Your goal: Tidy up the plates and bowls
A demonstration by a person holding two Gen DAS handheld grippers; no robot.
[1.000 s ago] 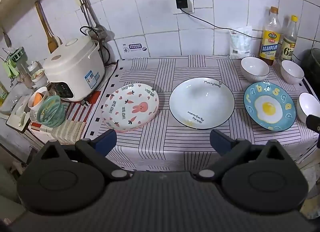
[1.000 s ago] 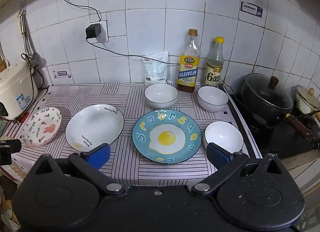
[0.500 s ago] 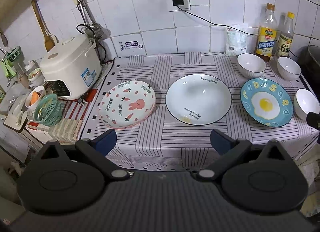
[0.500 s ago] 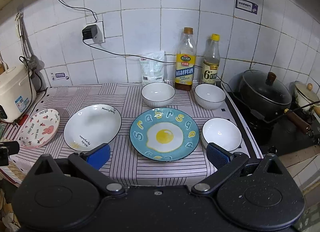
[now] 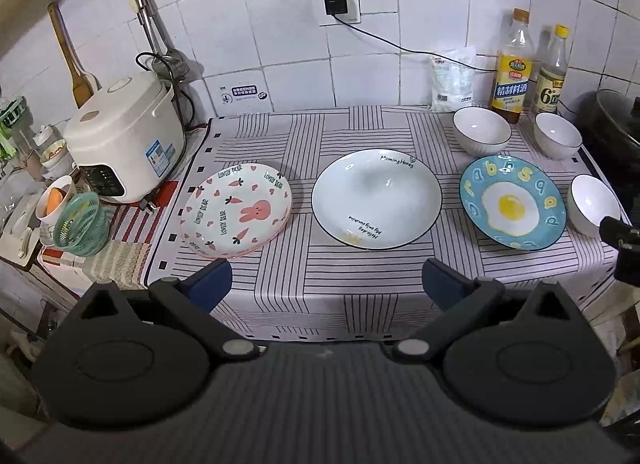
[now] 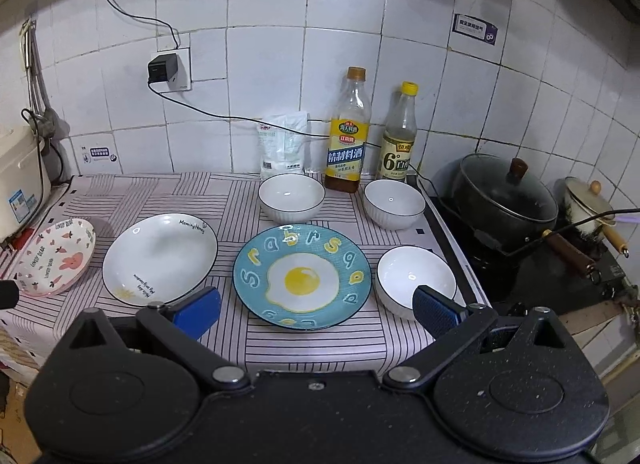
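Left gripper (image 5: 326, 284): held above the near edge of the counter, blue-padded fingers spread wide with nothing between them, aimed at the gap between the bunny plate and the white plate.
Right gripper (image 6: 316, 306): also spread wide and empty, hanging over the near edge in front of the egg plate; its right fingertip overlaps the nearest bowl in the view, contact not clear.
Striped cloth (image 5: 360, 288): covers the counter and carries all the dishes.
Bunny plate (image 5: 236, 210): pink-rimmed, printed with a rabbit, carrots and hearts; leftmost of the front row, just beside the rice cooker's side.
White plate (image 5: 376, 198): deep, dark-rimmed, with small lettering; middle of the row, near the bunny plate but apart from it.
Egg plate (image 6: 302, 276): blue with a fried-egg print and yellow letters; right of the white plate.
Near bowl (image 6: 416, 276): white, upright, just right of the egg plate at the cloth's right edge.
Back left bowl (image 6: 291, 198): white, dark-rimmed, behind the egg plate, just in front of the salt bag.
Back right bowl (image 6: 394, 204): same kind, near the right edge, in front of the bottles.
Bottles (image 6: 348, 136): two, upright against the tiled wall.
Salt bag (image 6: 282, 146): leaning on the wall beside them.
Rice cooker (image 5: 124, 142): white, lid shut, off the cloth's left end.
Black pot (image 6: 504, 196): lidded, on the stove to the right.
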